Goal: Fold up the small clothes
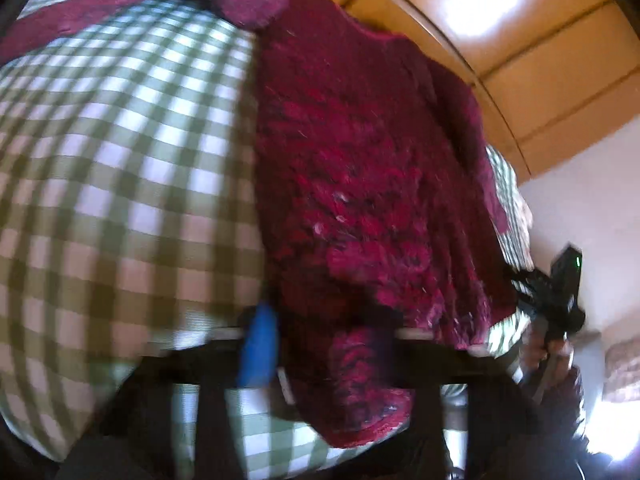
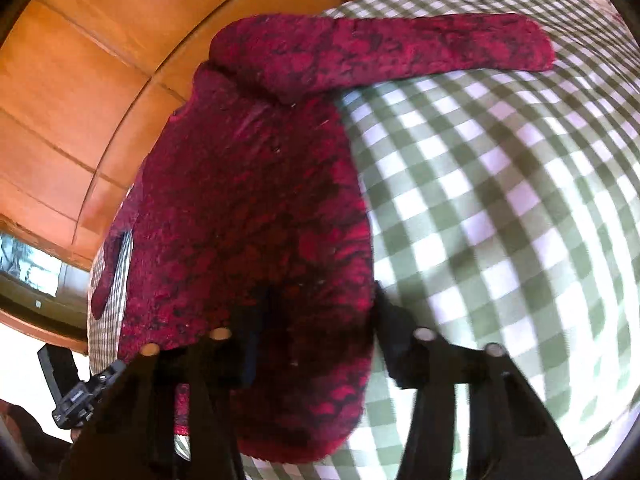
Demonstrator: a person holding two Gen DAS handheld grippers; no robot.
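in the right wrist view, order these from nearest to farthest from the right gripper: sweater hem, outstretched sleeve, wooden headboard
1. Sweater hem: between the right gripper fingers, bottom centre.
2. Outstretched sleeve: across the checked cloth, upper right.
3. Wooden headboard: behind the sweater, upper left.

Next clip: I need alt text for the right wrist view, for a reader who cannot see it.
A dark red knitted sweater lies flat on a green-and-white checked cloth, one sleeve stretched out sideways near the top. The right gripper reaches over the sweater's near hem, its dark, blurred fingers straddling the fabric. An orange-brown panelled surface fills the upper left.
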